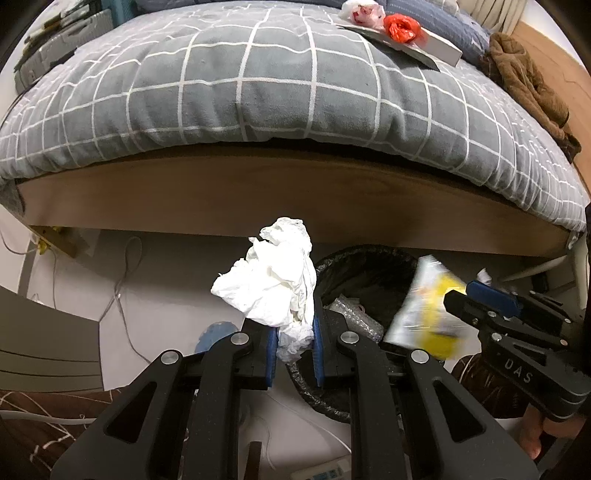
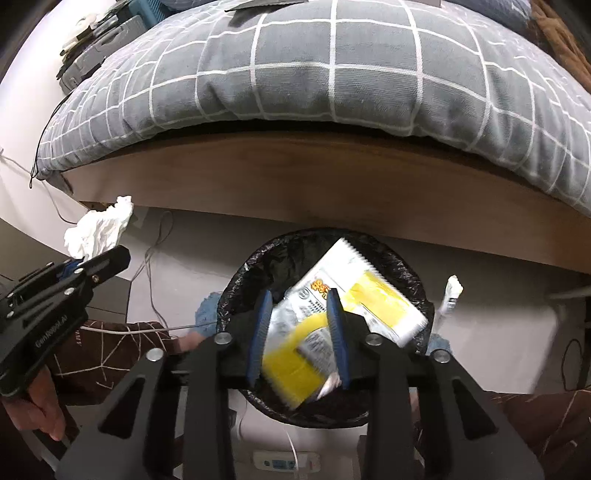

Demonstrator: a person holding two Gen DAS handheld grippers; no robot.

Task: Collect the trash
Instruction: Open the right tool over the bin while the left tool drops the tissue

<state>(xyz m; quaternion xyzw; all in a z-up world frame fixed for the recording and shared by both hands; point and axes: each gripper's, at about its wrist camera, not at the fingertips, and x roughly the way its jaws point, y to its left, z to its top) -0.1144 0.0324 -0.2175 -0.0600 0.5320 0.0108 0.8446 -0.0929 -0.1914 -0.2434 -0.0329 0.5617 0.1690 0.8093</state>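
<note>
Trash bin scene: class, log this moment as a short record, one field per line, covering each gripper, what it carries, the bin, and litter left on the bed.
left gripper: shut on white tissue
right gripper: open around yellow wrapper, blurred, above bin
bin: black liner, beside the bed
on bed: red bag, white bag

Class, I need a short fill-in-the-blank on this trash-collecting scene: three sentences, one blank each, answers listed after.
1. The left gripper is shut on a crumpled white ____.
2. The yellow-and-white wrapper is above the black-lined ____.
3. The red plastic bag lies on top of the ____.

Missing words: tissue; trash bin; bed
</note>
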